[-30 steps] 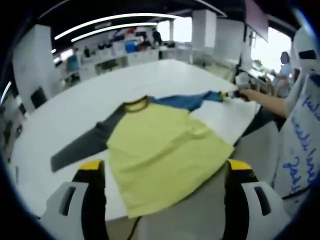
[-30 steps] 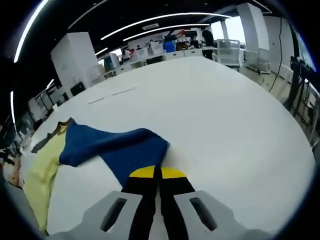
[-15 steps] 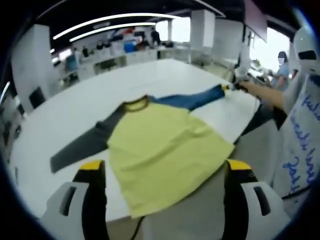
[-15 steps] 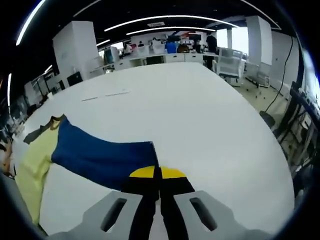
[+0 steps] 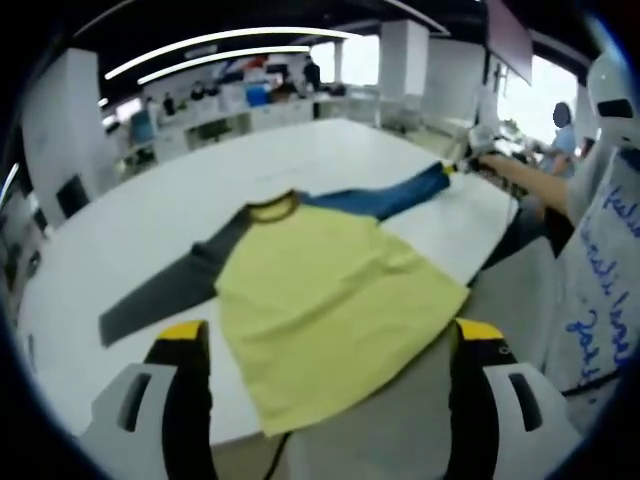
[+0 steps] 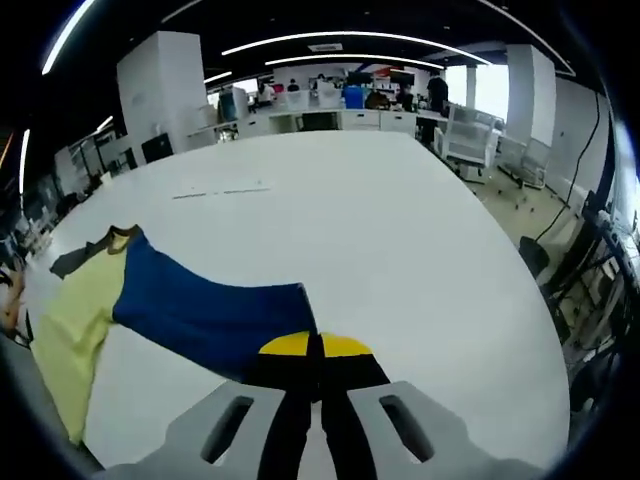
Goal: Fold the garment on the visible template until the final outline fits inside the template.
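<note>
We see a white desk (image 6: 400, 240) in an open office; our right claw (image 6: 316, 352) pinches the shirt's (image 5: 320, 290) blue sleeve (image 6: 210, 310), left claw (image 5: 325, 335) spread wide, empty.

In the right gripper view the closed jaws of the right gripper (image 6: 316, 352) cover the cuff of the blue sleeve (image 6: 205, 312), so the exact spot where the cloth is pinched is hidden, and the yellow body of the garment (image 6: 70, 335) is cut off at the left edge. In the left gripper view the near hem of the garment (image 5: 325, 310) dips past the table's (image 5: 150, 215) near edge, and the distant right gripper (image 5: 462, 164) at the sleeve end is too small to tell its jaws. No template outline can be made out on the table in either view, and the far shelves and figures are blurred.
</note>
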Action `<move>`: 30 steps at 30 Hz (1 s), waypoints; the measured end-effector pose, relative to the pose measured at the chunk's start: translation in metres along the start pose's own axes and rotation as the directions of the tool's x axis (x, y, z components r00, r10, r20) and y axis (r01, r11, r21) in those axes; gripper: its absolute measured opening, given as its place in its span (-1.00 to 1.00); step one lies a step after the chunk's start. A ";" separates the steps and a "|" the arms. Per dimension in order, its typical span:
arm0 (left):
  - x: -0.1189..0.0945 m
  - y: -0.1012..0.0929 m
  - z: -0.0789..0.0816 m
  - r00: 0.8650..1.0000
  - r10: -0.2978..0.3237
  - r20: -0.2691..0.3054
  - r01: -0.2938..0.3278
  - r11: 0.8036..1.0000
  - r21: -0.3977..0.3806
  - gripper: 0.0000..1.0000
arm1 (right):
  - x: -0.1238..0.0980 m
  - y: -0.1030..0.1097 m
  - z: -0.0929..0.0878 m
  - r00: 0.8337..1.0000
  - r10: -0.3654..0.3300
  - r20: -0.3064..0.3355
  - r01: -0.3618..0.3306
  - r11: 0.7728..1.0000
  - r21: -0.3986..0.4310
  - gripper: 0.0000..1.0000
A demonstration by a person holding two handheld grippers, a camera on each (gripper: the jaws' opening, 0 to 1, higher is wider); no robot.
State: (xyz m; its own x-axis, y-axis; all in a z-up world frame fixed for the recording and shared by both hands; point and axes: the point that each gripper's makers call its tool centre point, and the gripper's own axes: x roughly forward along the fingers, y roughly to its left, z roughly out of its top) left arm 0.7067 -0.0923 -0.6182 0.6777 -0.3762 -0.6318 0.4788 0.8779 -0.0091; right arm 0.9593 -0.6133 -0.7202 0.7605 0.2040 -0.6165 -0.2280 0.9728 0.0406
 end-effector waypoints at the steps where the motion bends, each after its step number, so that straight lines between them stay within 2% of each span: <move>1: 0.000 -0.001 0.001 1.000 -0.003 0.005 0.003 1.000 0.003 0.97 | 0.000 0.001 -0.001 1.000 0.001 -0.007 -0.001 1.000 0.002 -0.97; 8: 0.000 -0.002 -0.001 1.000 -0.022 0.005 0.022 1.000 0.014 0.99 | -0.006 0.008 0.006 1.000 0.006 0.001 -0.006 1.000 0.002 -0.97; 13: -0.002 -0.004 0.004 0.999 -0.036 0.019 0.036 0.999 0.029 0.99 | -0.010 0.015 0.014 1.000 0.013 0.018 -0.013 1.000 -0.002 -0.97; 23: -0.010 -0.002 0.008 0.999 -0.043 0.032 0.041 0.998 0.052 0.99 | -0.013 0.034 0.021 0.999 0.038 0.034 -0.038 0.999 -0.009 -0.97; 30: -0.015 -0.001 0.005 0.998 -0.050 0.038 0.048 0.997 0.055 0.99 | -0.017 0.053 0.031 0.998 0.051 0.042 -0.050 0.998 -0.028 -0.97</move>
State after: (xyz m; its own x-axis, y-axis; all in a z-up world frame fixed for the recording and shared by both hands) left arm 0.6988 -0.0894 -0.6046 0.6733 -0.4309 -0.6009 0.5411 0.8409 0.0032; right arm 0.9529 -0.5614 -0.6834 0.7727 0.2580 -0.5800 -0.2826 0.9579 0.0497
